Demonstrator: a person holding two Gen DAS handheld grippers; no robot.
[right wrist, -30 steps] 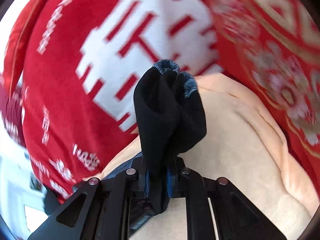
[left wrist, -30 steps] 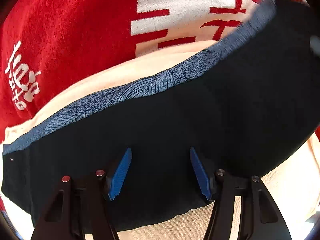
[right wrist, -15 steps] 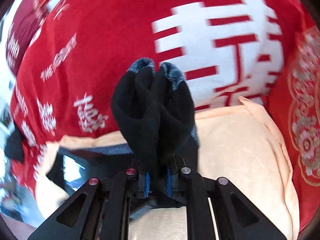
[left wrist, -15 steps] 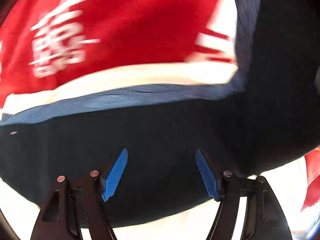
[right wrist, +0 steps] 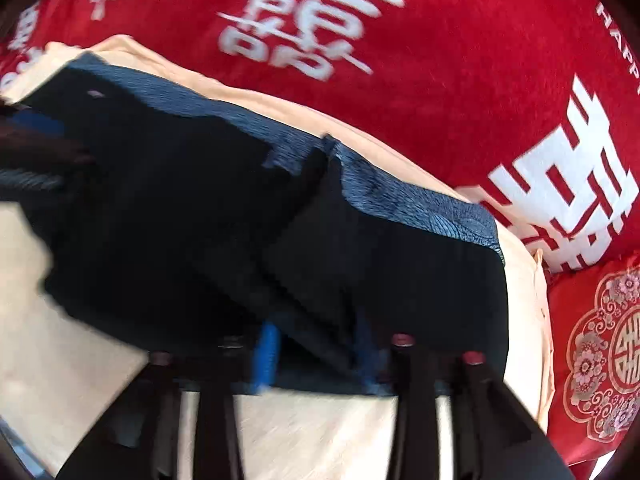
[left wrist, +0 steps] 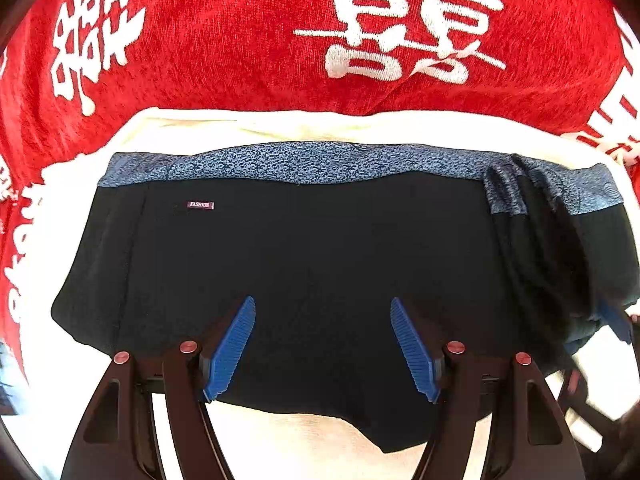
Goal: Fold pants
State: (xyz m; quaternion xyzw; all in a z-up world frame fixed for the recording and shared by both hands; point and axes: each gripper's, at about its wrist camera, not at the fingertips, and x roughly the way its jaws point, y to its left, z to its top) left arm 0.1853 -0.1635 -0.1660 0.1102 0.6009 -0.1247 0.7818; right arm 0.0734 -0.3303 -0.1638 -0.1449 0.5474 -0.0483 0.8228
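The black pants (left wrist: 320,248) with a blue speckled waistband (left wrist: 320,162) lie folded flat on a cream cloth (left wrist: 280,124). My left gripper (left wrist: 322,344) hangs open just above the near part of the pants, holding nothing. In the right wrist view the pants (right wrist: 168,208) show a bunched fold (right wrist: 320,216) near the waistband. My right gripper (right wrist: 316,348) is at the pants' near edge with its blue pads apart; the black fabric drapes over the pads and the frame is blurred. Its blue tip also shows at the right edge of the left wrist view (left wrist: 616,320).
A red blanket with white characters (left wrist: 280,40) covers the surface behind the cream cloth. A red cushion with a floral medallion (right wrist: 600,340) lies at the right. The left gripper shows at the left edge of the right wrist view (right wrist: 36,128).
My right gripper has lowered the lifted bunch of pants onto the rest of them and its pads have opened. The pants now lie flat. My left gripper stayed open.
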